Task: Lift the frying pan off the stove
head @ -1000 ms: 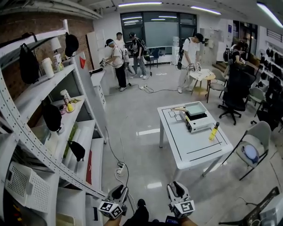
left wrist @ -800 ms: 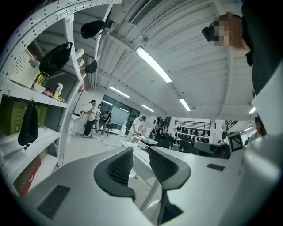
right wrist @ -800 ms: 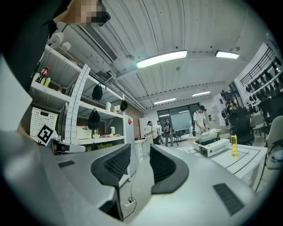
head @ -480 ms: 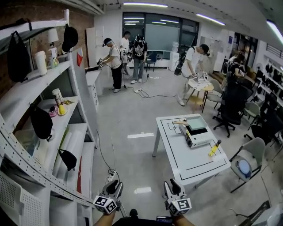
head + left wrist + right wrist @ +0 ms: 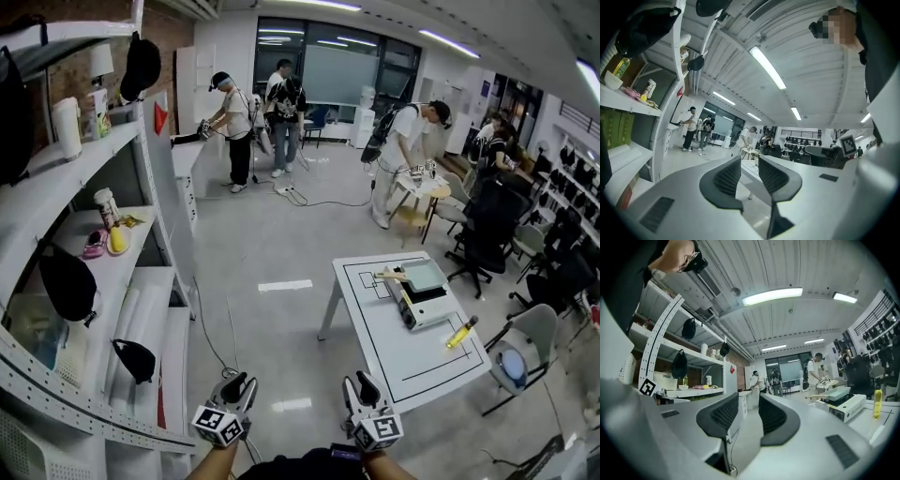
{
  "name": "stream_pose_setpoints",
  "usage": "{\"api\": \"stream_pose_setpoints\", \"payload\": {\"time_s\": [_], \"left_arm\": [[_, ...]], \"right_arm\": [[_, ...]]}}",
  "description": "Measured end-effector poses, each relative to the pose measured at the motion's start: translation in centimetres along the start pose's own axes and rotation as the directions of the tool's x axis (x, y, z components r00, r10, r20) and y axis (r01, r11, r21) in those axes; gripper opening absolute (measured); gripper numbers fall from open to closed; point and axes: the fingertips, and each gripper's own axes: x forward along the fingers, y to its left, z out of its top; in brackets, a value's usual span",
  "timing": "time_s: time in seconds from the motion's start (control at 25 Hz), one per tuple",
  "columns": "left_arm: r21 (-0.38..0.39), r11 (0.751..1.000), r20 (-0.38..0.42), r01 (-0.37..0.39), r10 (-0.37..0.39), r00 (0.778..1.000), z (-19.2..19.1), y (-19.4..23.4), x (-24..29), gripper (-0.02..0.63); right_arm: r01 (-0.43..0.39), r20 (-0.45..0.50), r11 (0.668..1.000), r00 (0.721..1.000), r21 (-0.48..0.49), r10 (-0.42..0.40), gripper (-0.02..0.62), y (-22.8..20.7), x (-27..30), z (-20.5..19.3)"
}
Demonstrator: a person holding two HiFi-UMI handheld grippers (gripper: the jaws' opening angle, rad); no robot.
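The frying pan (image 5: 424, 275), square and pale green with a wooden handle, sits on the white portable stove (image 5: 427, 307) on the white table (image 5: 375, 337), right of the middle of the head view. Both grippers are held low at the bottom edge, well short of the table. My left gripper (image 5: 239, 385) and right gripper (image 5: 359, 383) are open, each with a narrow gap and nothing between the jaws. In the right gripper view, the gripper (image 5: 749, 413) points into the room, and the pan (image 5: 839, 393) and stove (image 5: 849, 407) show at far right. The left gripper (image 5: 750, 171) points toward the table.
A yellow bottle (image 5: 460, 333) lies on the table near the stove. White shelving (image 5: 103, 309) with bags and small items lines the left. Cables and a power strip (image 5: 231, 375) lie on the floor. Chairs (image 5: 525, 342) stand right of the table. Several people stand at the back.
The view has shifted: the shelving has slid left and the table lies slightly lower in the frame. Both grippers stay low with their jaws unchanged.
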Motion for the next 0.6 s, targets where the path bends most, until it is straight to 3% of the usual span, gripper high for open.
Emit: {"api": "stream_pose_setpoints", "payload": {"time_s": [0.12,0.28,0.6], "left_arm": [[-0.020,1.000,0.007,-0.011,0.011,1.000,0.5,2.2,1.9,0.115],[-0.015,1.000,0.009,-0.004,0.004,1.000,1.0,5.2,5.8,0.115],[0.016,1.000,-0.020,0.015,-0.015,1.000,3.7,10.8,16.0,0.115]], "right_arm": [[0.000,-0.009,1.000,1.000,-0.024,0.000,0.146,-0.9,2.7,-0.1],[0.006,-0.010,1.000,1.000,0.022,-0.006,0.146,-3.0,7.5,-1.9],[-0.023,0.031,0.998,0.999,0.060,0.021,0.146,-7.0,19.5,-0.9]]}}
